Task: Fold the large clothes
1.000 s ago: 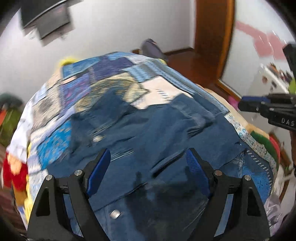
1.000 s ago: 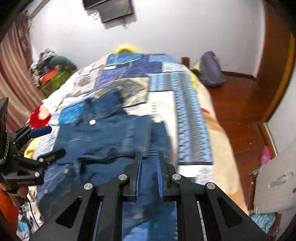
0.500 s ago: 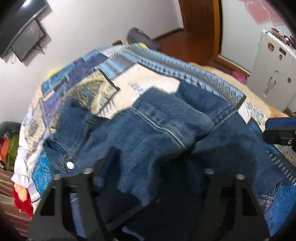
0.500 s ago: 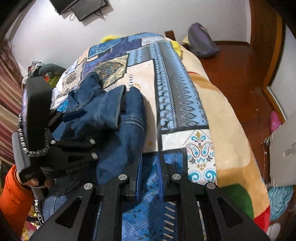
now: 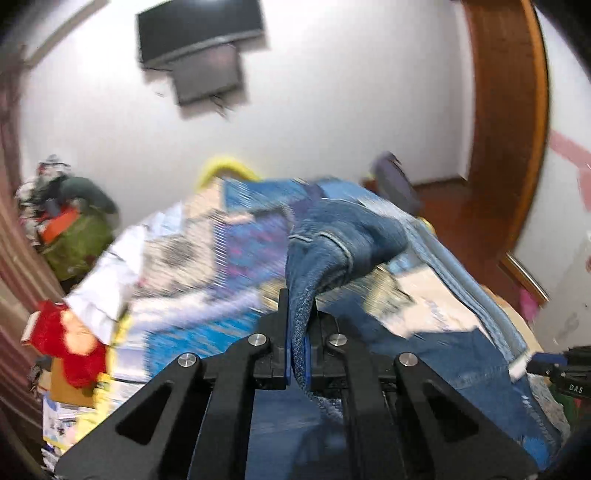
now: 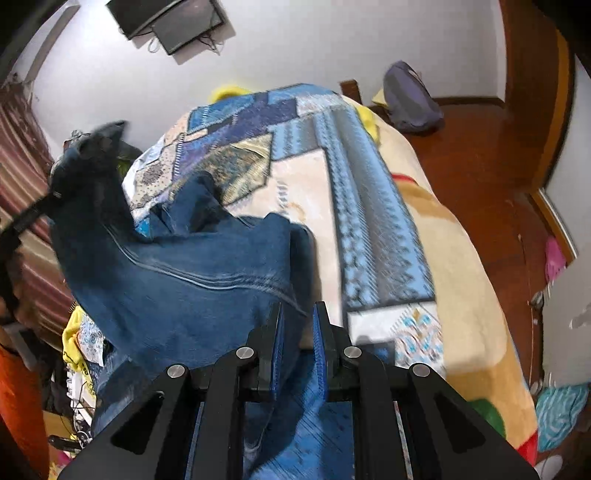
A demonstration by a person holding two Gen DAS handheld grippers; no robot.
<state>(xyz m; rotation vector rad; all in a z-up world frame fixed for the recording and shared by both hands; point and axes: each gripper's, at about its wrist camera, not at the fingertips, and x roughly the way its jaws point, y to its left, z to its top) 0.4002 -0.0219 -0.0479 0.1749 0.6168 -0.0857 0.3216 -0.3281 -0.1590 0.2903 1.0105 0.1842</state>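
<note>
L gripper (image 5: 299, 332): jaws clamped on a fold of the denim jacket (image 5: 332, 236); cloth pinched between the blue pads, rising out of the jaws toward frame centre, a stitched seam visible on the lifted part. Frame blurred.

R gripper (image 6: 297, 332): jaws nearly together w/ denim between the pads, lower centre of frame; gripping jacket edge. From this view the jacket (image 6: 192, 280) spreads from lower centre up to the left side, one part pulled up toward upper left, where the L gripper shows only as a dark blurred shape. Rest of jacket lies on the patchwork bedspread (image 6: 369, 206), left half of bed.

Bedspread: blue/cream/purple panels, fills centre of both frames. Wall-mounted TV (image 6: 170, 14) at top left in R view, top centre in L view. Grey bag (image 6: 410, 99) on wood floor (image 6: 480, 155), upper right. Red soft item (image 5: 70, 347) at left edge of L view, beside bed.
</note>
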